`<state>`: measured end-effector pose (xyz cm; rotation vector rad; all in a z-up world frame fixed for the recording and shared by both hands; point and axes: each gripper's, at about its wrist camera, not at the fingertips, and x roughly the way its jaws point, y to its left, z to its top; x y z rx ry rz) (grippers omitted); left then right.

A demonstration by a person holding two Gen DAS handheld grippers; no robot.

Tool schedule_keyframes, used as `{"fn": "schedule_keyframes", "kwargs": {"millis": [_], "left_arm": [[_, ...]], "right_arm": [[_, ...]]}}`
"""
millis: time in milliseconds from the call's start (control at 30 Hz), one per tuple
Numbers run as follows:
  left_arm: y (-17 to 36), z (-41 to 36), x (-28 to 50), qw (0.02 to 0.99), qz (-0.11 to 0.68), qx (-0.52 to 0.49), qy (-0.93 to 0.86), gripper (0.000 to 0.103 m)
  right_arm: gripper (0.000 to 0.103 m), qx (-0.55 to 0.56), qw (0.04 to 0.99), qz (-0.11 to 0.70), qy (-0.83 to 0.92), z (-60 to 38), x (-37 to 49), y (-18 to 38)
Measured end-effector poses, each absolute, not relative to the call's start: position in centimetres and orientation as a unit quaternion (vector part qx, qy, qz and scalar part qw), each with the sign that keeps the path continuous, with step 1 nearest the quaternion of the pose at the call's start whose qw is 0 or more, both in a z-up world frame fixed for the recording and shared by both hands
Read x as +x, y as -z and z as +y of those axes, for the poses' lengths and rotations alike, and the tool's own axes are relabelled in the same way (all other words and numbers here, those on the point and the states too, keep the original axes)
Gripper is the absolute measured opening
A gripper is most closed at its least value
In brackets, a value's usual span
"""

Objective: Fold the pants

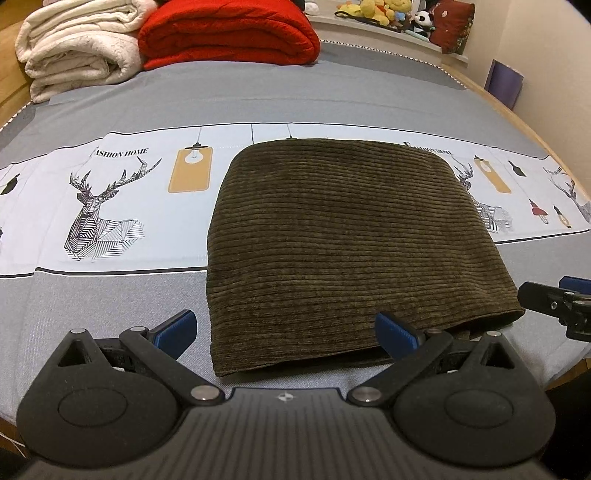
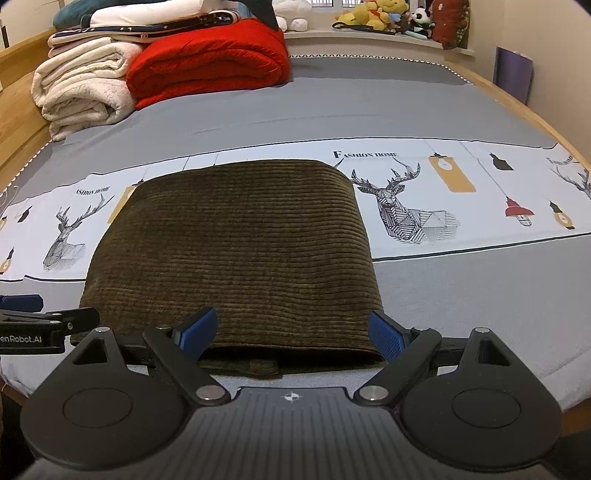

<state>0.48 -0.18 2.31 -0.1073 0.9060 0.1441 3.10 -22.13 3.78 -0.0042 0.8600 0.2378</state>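
Dark olive corduroy pants (image 1: 343,243) lie folded into a thick rectangle on the bed; they also show in the right wrist view (image 2: 236,251). My left gripper (image 1: 286,330) is open and empty, just in front of the near left corner of the fold. My right gripper (image 2: 291,332) is open and empty, its jaws spread wide at the near right edge, where the layered ends show. Each gripper shows at the edge of the other's view: the right one (image 1: 557,306), the left one (image 2: 40,325).
The bed has a grey cover (image 1: 295,92) with a white printed deer band (image 1: 96,206). A folded cream blanket (image 1: 77,51) and red blanket (image 1: 229,33) lie at the far left. Plush toys (image 1: 384,11) sit on a far shelf. The wooden bed edge (image 1: 546,136) runs along the right.
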Motion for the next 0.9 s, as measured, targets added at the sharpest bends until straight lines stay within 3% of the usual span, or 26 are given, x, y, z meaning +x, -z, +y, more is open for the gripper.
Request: {"fn": "schedule_keyframes", "kwargs": {"millis": [900], "left_arm": [[-2.48,-0.58,0.30,0.900,0.430,-0.041,-0.054,0.103]], "right_arm": [[0.090,0.000,0.901,0.417,-0.120,-21.75,2.94,-3.80]]}}
